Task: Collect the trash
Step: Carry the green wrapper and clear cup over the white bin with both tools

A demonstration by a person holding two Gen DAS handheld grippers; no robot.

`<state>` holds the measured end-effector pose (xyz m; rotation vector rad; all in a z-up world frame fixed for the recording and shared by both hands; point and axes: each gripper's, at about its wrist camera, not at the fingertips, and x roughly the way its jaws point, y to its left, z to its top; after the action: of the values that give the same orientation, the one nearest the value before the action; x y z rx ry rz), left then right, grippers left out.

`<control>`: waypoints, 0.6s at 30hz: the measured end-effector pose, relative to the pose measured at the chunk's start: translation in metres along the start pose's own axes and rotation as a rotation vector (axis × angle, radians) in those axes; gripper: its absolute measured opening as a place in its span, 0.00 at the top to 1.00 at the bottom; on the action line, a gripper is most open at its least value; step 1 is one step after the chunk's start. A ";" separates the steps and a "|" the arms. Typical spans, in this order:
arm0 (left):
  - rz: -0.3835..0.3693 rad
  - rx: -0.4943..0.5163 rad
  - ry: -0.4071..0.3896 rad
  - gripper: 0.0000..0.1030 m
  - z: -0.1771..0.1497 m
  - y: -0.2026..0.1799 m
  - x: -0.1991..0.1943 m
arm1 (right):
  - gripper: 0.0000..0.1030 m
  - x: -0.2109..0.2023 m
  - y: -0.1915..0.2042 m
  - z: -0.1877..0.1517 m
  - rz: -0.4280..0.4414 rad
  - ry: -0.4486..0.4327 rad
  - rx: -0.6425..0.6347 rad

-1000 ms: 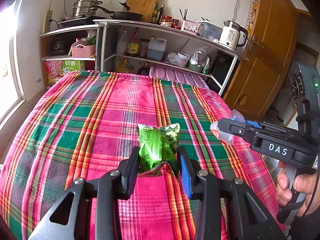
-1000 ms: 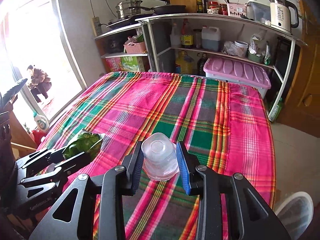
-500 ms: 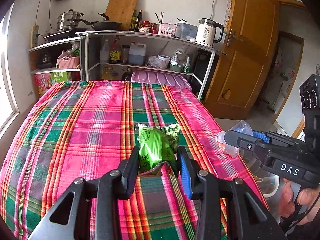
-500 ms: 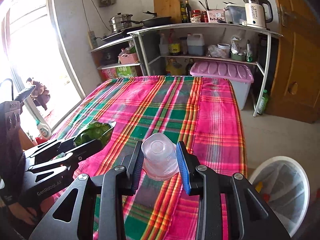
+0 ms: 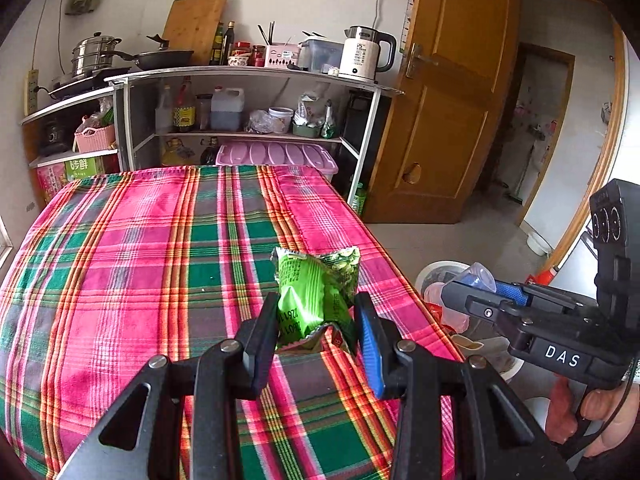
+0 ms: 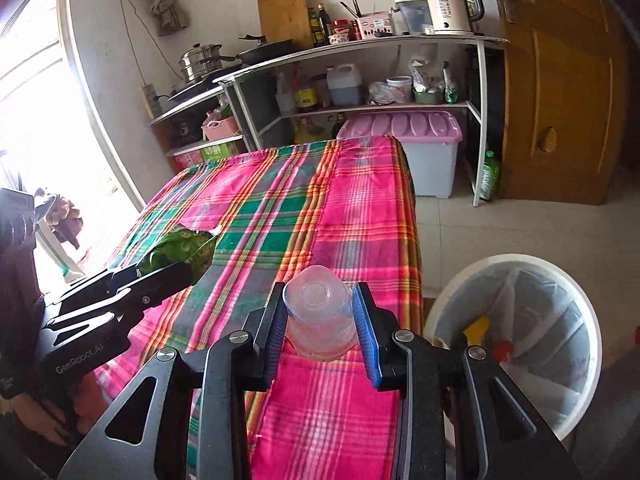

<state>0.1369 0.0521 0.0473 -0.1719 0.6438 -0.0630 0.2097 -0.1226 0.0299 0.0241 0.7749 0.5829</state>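
now left hand-held gripper [image 5: 316,320] pinches green wrapper [image 5: 316,292]; right hand-held gripper [image 6: 320,320] pinches clear cup [image 6: 318,316].

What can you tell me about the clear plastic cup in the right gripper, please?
The clear plastic cup is thin, see-through and looks empty. It lies on its side, round base facing away from the camera and mouth toward the wrist. The right gripper has its jaws pressed on both of its sides, holding it in the air over the near edge of the plaid tablecloth. The white bin stands to its right.
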 end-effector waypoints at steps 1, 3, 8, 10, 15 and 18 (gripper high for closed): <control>-0.007 0.005 0.004 0.62 0.000 -0.004 0.002 | 0.67 -0.002 -0.004 -0.001 -0.003 -0.001 0.006; -0.019 0.017 0.011 0.62 0.000 -0.014 0.005 | 0.67 -0.006 -0.013 -0.004 -0.011 -0.007 0.022; -0.051 0.055 0.029 0.62 0.001 -0.039 0.015 | 0.67 -0.019 -0.034 -0.010 -0.037 -0.021 0.060; -0.067 0.070 0.032 0.62 0.003 -0.050 0.019 | 0.67 -0.024 -0.045 -0.013 -0.050 -0.027 0.076; -0.111 0.099 0.043 0.62 0.004 -0.076 0.033 | 0.67 -0.037 -0.077 -0.019 -0.089 -0.040 0.122; -0.137 0.115 0.054 0.62 0.004 -0.091 0.043 | 0.67 -0.043 -0.092 -0.024 -0.114 -0.046 0.150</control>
<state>0.1733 -0.0420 0.0416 -0.1031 0.6793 -0.2366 0.2141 -0.2268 0.0192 0.1303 0.7687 0.4143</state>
